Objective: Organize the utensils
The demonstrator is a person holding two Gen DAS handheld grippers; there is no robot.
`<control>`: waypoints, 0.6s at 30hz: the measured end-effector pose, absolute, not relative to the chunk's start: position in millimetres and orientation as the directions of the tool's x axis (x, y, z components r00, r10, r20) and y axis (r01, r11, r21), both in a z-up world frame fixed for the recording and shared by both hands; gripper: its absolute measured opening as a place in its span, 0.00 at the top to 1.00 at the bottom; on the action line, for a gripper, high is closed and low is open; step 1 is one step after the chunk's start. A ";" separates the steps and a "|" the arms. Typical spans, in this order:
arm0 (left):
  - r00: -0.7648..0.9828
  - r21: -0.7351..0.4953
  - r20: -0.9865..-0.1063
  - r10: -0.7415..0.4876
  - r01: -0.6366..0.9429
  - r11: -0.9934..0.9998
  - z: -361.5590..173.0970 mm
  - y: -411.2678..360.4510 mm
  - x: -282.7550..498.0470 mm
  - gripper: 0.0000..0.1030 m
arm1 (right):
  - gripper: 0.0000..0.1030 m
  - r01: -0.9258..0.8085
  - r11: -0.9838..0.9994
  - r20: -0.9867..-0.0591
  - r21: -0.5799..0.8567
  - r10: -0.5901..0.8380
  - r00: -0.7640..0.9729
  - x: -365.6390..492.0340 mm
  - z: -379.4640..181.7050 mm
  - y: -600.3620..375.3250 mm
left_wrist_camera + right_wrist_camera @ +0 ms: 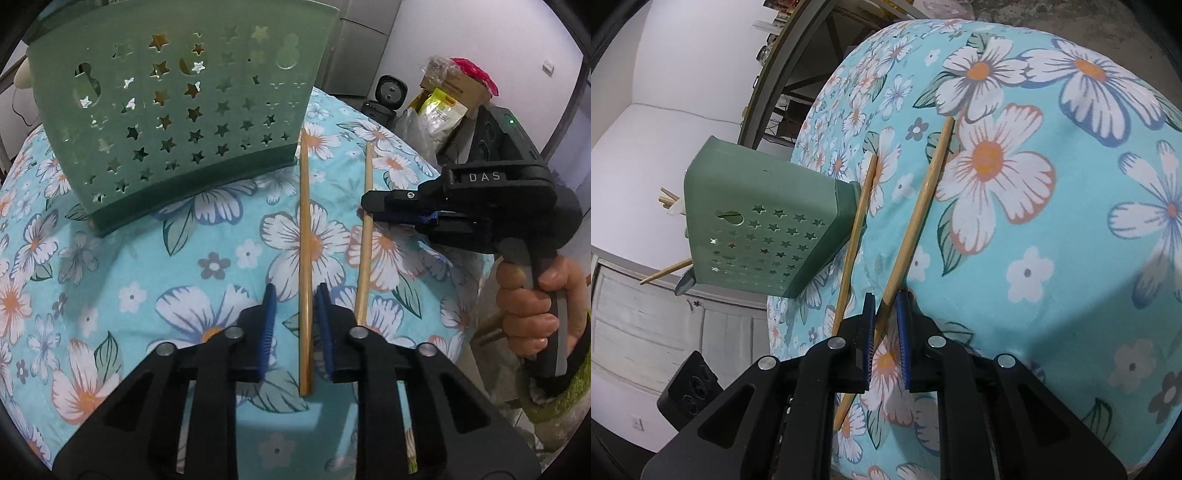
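Observation:
Two wooden chopsticks lie side by side on the flowered blue cloth (147,266). My left gripper (296,288) is open and straddles the near end of the left chopstick (304,221); both blue pads stand clear of it. My right gripper (364,201) comes in from the right across the middle of the right chopstick (365,173). In the right wrist view the right gripper (885,295) shows only a narrow gap. The right chopstick (919,206) enters between the tips and runs on under the left finger, unpinched. The green star-cut holder (177,122) (757,229) stands just beyond the left chopstick (860,221).
Several chopsticks (666,197) stick out of the holder's top. A hand (532,306) grips the right tool's handle. A cardboard box with bags (450,96) and a black device (388,92) stand past the table's far edge. A white cabinet (646,321) stands beside the table.

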State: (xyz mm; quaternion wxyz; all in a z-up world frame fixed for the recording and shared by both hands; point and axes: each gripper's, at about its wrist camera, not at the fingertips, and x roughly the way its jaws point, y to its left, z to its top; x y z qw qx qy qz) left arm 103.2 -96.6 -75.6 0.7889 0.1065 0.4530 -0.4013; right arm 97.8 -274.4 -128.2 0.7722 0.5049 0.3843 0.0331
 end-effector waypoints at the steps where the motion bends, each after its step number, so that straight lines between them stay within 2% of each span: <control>1: 0.270 -0.193 -0.801 -0.534 0.727 0.659 -75.9 -97.2 104.3 0.86 | 0.88 0.336 0.490 -0.560 0.804 0.437 0.704 99.4 -128.2 -273.5; 5: 0.271 -0.198 -0.802 -0.532 0.720 0.665 -75.7 -98.8 106.4 0.93 | 0.90 0.335 0.503 -0.564 0.796 0.419 0.712 104.1 -127.1 -270.2; 18: 0.251 -0.232 -0.795 -0.553 0.716 0.659 -68.6 -79.0 97.3 0.95 | 0.90 0.291 0.501 -0.542 0.815 0.483 0.688 100.8 -126.1 -277.5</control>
